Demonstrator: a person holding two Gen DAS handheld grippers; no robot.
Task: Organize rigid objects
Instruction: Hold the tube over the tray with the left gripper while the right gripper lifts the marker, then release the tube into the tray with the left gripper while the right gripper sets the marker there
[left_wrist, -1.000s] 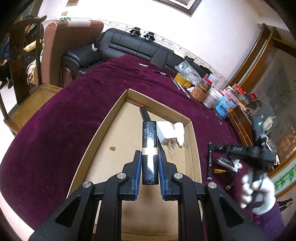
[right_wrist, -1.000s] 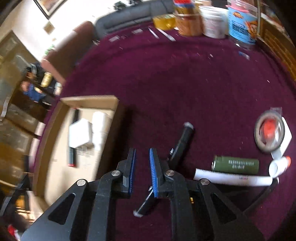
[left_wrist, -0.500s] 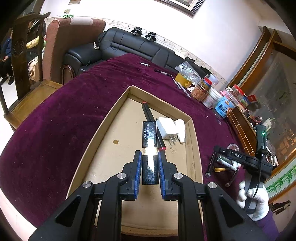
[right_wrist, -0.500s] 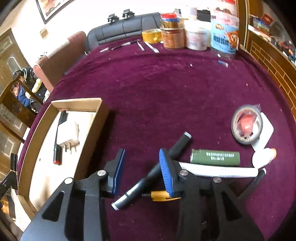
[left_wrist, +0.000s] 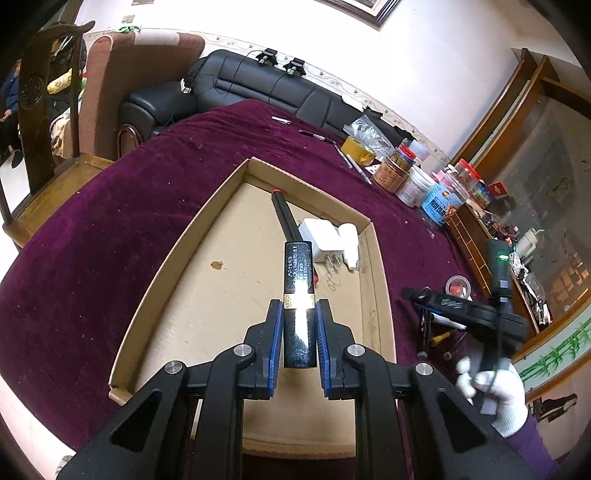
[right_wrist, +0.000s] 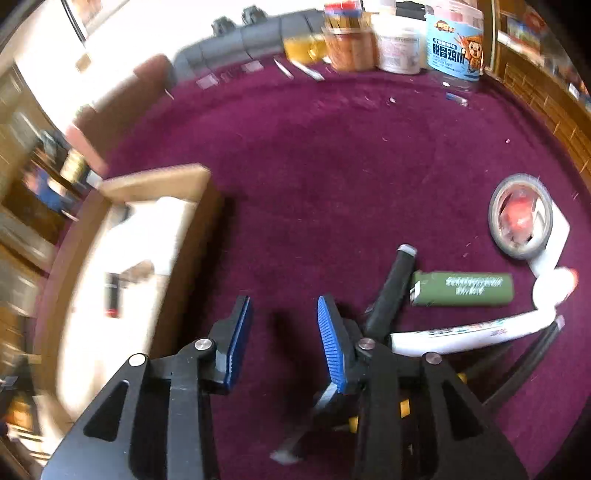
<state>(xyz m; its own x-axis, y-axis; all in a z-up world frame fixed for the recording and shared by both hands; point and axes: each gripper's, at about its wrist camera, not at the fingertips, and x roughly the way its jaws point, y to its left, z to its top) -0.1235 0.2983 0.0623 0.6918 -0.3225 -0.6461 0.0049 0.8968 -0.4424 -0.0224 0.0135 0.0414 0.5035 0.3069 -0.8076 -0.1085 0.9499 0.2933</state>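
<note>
The left claw is clamped on a glossy black tube with a gold band, holding it over the near half of the shallow cardboard tray. In the tray's far right corner lie a white charger and a black pen. The right claw has just been opening; its pads stand apart with only the purple tabletop between them. Just beside it, right of the tray, lie a black marker, a green tube and a white tube.

charger in box, jars behind
</note>
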